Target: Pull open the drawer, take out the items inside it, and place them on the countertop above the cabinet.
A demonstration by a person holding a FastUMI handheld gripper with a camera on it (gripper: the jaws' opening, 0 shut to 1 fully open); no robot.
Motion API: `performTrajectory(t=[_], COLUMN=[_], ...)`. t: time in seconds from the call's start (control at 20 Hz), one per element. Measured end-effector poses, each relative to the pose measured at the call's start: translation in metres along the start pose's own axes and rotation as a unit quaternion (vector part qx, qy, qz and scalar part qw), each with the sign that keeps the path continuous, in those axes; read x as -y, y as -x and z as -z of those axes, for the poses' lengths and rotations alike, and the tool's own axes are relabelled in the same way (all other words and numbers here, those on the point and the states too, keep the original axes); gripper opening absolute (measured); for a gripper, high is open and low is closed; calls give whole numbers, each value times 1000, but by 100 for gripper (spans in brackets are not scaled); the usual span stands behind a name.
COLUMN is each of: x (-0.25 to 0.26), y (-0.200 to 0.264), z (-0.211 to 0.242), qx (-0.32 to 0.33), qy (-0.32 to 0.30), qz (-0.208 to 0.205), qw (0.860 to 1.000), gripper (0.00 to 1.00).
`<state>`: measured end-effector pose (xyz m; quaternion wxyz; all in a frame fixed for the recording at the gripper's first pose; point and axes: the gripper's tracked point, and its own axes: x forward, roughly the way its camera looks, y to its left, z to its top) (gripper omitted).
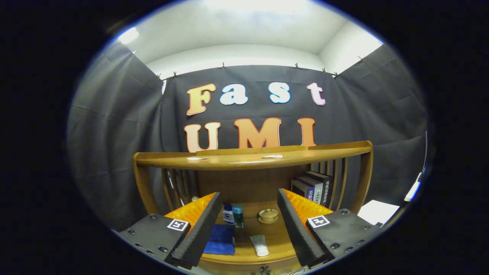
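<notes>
2 fingers of my gripper (248,229) stand wide apart, released, gripping nothing. Between them I look at a wooden cabinet (140,179) with a curved countertop (237,160). 2 small white strips lie on that top, 1 to the left (197,158) and 1 near the middle (272,156), well apart from each other.

Below the top there is a wooden shelf (280,236), seen between my fingers. On it a blue cloth (221,240) lies just beside my left finger (198,233). A white tube (259,245) lies near the cloth, to its right. Behind them 2 small bottles stand upright and close together: a white one with a blue cap (228,214) and a teal one (238,215). A small tan lidded pot (268,216) sits to their right, apart from them.

Books (313,187) stand upright under the top, beyond my right finger (300,229). I cannot tell whether this shelf is the drawer. A white sheet (378,212) lies low to the right of the cabinet.
</notes>
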<state>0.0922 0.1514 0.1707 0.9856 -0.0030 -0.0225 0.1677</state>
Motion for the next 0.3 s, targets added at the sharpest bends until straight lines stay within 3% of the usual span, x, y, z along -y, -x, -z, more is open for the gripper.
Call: performTrajectory(t=[0.2,0.3], x=[35,50], y=[5,-7], z=[37,50], qx=[-1,-4], qy=[-123,-132], qz=[14,32], qw=[992,991], gripper=[98,98])
